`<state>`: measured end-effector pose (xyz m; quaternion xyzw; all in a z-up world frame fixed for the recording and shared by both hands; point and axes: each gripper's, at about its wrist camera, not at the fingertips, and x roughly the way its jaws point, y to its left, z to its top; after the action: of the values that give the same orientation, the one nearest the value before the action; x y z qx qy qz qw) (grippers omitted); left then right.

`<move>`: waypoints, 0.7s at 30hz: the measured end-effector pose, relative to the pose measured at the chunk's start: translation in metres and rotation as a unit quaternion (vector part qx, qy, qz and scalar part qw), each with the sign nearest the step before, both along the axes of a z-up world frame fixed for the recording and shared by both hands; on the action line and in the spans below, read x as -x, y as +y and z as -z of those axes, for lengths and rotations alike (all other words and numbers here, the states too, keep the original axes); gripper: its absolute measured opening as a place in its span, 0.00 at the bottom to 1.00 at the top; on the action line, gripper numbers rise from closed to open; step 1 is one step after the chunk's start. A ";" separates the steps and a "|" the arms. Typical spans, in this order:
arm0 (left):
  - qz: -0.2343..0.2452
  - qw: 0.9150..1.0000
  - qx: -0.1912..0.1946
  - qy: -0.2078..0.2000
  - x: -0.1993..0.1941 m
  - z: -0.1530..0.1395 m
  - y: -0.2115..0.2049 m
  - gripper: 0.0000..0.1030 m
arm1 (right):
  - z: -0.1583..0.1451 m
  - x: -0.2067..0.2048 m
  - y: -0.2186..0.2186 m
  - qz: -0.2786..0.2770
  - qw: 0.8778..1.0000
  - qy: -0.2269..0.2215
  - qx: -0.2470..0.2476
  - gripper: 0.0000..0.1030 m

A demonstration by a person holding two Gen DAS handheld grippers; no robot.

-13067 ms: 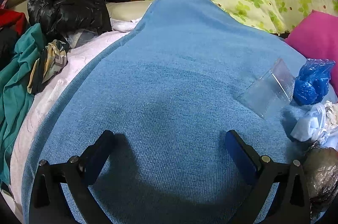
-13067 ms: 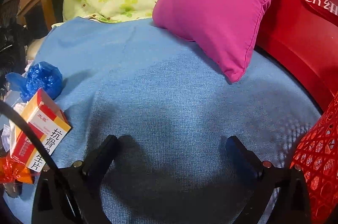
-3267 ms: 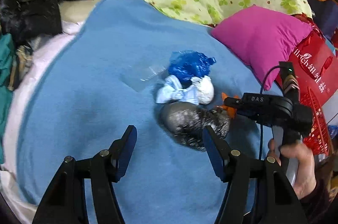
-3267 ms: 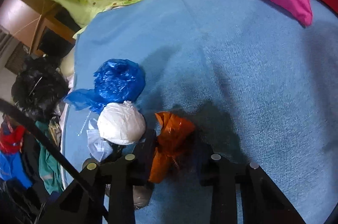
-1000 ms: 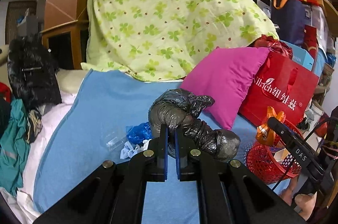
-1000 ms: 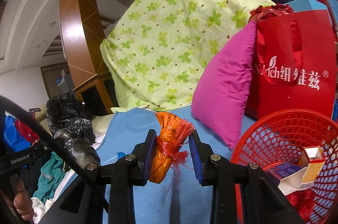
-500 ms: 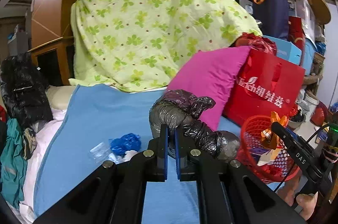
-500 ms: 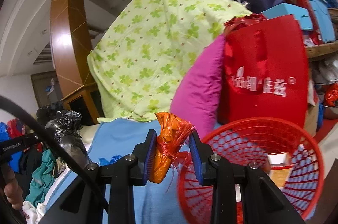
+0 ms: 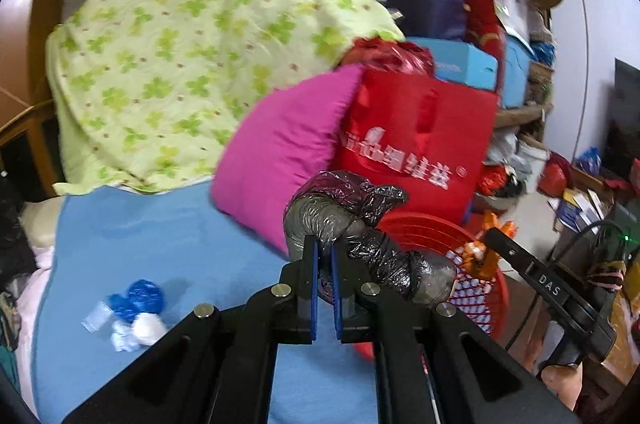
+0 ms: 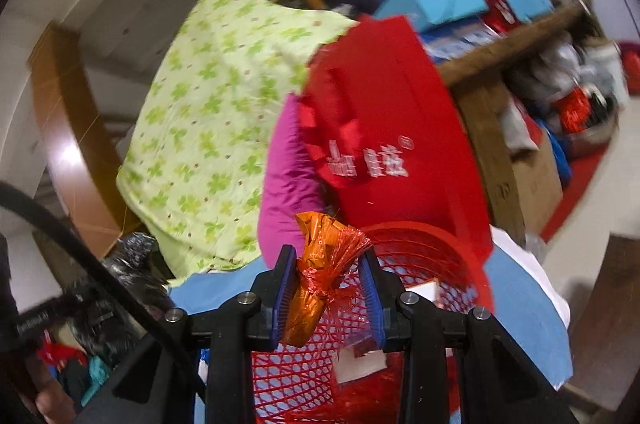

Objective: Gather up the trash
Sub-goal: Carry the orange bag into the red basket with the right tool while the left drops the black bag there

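Note:
My left gripper (image 9: pixel 324 256) is shut on a crumpled grey-black plastic bag (image 9: pixel 344 216) and holds it in the air just left of the red mesh basket (image 9: pixel 480 288). My right gripper (image 10: pixel 327 264) is shut on an orange foil wrapper (image 10: pixel 320 264) and holds it over the basket (image 10: pixel 460 256), which has small boxes inside. The right gripper with the orange wrapper (image 9: pixel 480 256) also shows in the left wrist view over the basket's rim. A blue bag (image 9: pixel 138 298), a white wad (image 9: pixel 148 324) and a clear plastic piece (image 9: pixel 96 316) lie on the blue blanket (image 9: pixel 168 244).
A magenta pillow (image 9: pixel 280 148) and a red shopping bag (image 9: pixel 416 144) stand behind the basket. A green clover quilt (image 9: pixel 180 44) is draped at the back. Clothes pile up at the left edge. Boxes and clutter fill the floor at right.
Both grippers have swung right with their loads. The orange wrapper is now over the basket, and the grey-black bag is close to the basket's left rim.

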<state>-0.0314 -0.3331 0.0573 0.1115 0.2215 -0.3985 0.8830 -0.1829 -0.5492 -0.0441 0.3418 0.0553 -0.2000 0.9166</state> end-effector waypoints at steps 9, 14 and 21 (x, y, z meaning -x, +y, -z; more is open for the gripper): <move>0.011 1.000 -0.022 0.015 -0.003 0.025 -0.025 0.45 | 0.015 -0.005 -0.022 0.002 0.996 -0.015 -0.086 0.63; -0.016 1.000 -0.023 0.014 -0.015 0.029 0.009 0.45 | -0.001 -0.015 0.000 -0.011 0.998 -0.029 -0.047 0.63; -0.100 0.993 -0.048 0.038 -0.044 0.057 0.094 0.51 | -0.031 -0.051 0.067 -0.063 0.996 -0.041 0.051 0.63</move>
<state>0.0123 -0.2388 0.0002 0.1163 0.2835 -0.3011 0.9031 -0.1323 -0.4820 -0.0126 0.2979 0.0288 -0.1304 0.9452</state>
